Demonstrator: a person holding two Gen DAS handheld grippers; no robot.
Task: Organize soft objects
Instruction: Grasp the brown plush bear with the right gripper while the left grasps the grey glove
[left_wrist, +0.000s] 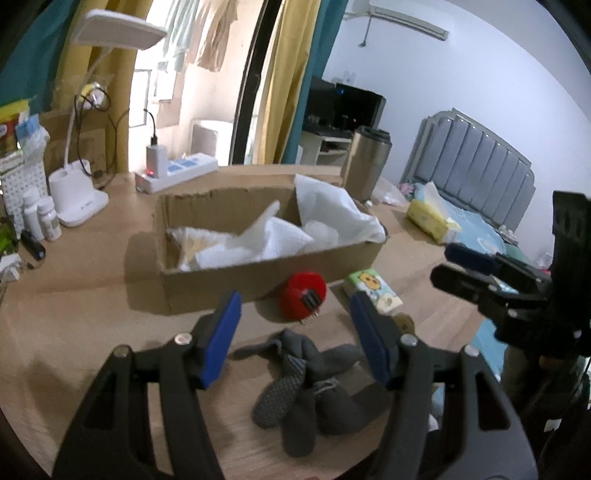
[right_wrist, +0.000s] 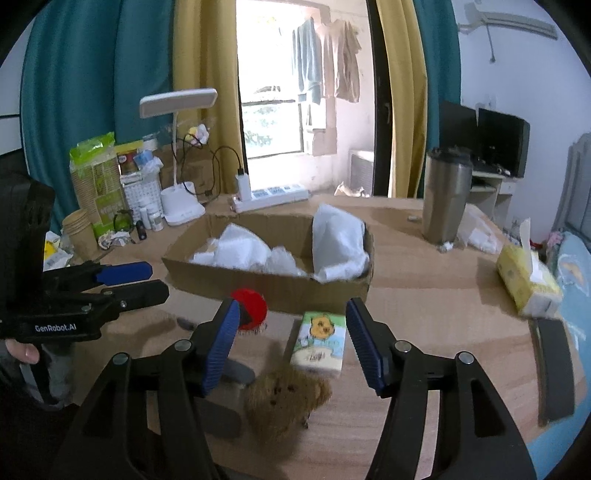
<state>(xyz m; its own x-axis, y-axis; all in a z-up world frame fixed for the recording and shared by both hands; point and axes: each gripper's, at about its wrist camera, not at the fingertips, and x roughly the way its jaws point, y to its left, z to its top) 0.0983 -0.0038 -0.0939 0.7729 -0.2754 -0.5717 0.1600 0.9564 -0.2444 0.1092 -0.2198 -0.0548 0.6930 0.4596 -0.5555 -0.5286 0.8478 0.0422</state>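
two grippers are in view, one per hand. the left gripper (left_wrist: 293, 336) has both blue pads spread apart with nothing clamped; it hovers above one pile of grey socks (left_wrist: 303, 384) lying on the wooden table (left_wrist: 74, 332). the number of socks in the pile cannot be told. the right gripper (right_wrist: 290, 343) also stands with its pads apart and nothing pressed between them; below it lie one brown plush toy (right_wrist: 286, 398) and one small tissue pack (right_wrist: 321, 345) printed with a cartoon figure, the two just beside each other.

one cardboard box (right_wrist: 273, 286) sits behind these items near the table centre. it contains white soft material (right_wrist: 336, 240), crumpled; separate pieces cannot be counted. one red round object (left_wrist: 303, 295) rests against the box's front wall, between the socks and the box.

other items, one of each: yellow tissue box (right_wrist: 524, 284) at the right table edge, steel tumbler (right_wrist: 445, 199), white desk lamp (right_wrist: 181, 155), white power strip (right_wrist: 273, 197). two small white bottles (left_wrist: 40, 218) stand beside the lamp base.
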